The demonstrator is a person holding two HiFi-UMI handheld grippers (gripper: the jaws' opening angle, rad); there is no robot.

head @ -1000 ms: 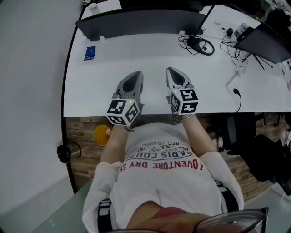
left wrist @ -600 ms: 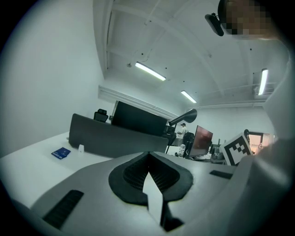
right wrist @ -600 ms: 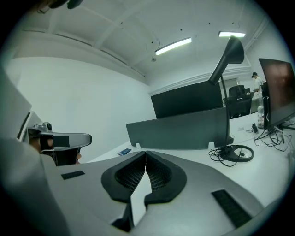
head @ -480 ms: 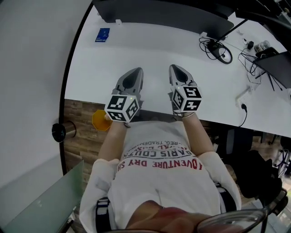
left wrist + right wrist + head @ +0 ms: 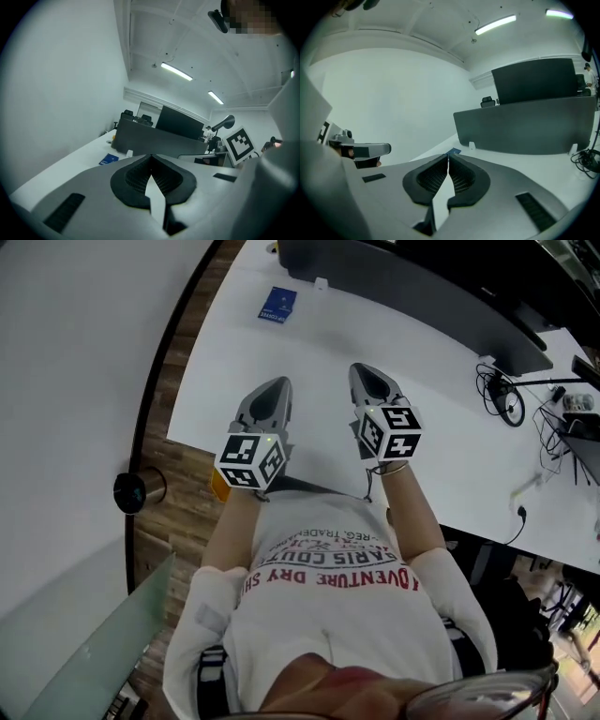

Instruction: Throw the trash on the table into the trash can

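Note:
A small blue card (image 5: 277, 304) lies flat on the white table (image 5: 309, 343), far ahead of both grippers; the same blue card (image 5: 110, 159) shows in the left gripper view and, just past the jaw tips, as a blue card (image 5: 453, 151) in the right gripper view. My left gripper (image 5: 281, 382) hovers over the table near its front edge, jaws shut with nothing between them. My right gripper (image 5: 359, 369) is beside it, also shut and empty. The left gripper (image 5: 151, 157) and right gripper (image 5: 448, 156) both point along the table towards a dark partition. I cannot make out a trash can for certain.
A long dark partition (image 5: 412, 287) runs along the table's far side. Coiled black cables (image 5: 506, 404) lie at the right. On the wooden floor at left stands a dark cylinder (image 5: 139, 491). An orange object (image 5: 216, 486) peeks out under the table edge.
Both grippers have swung left along the table, side by side and still shut. The blue card now lies ahead of them, and the cables have slid off to the right.

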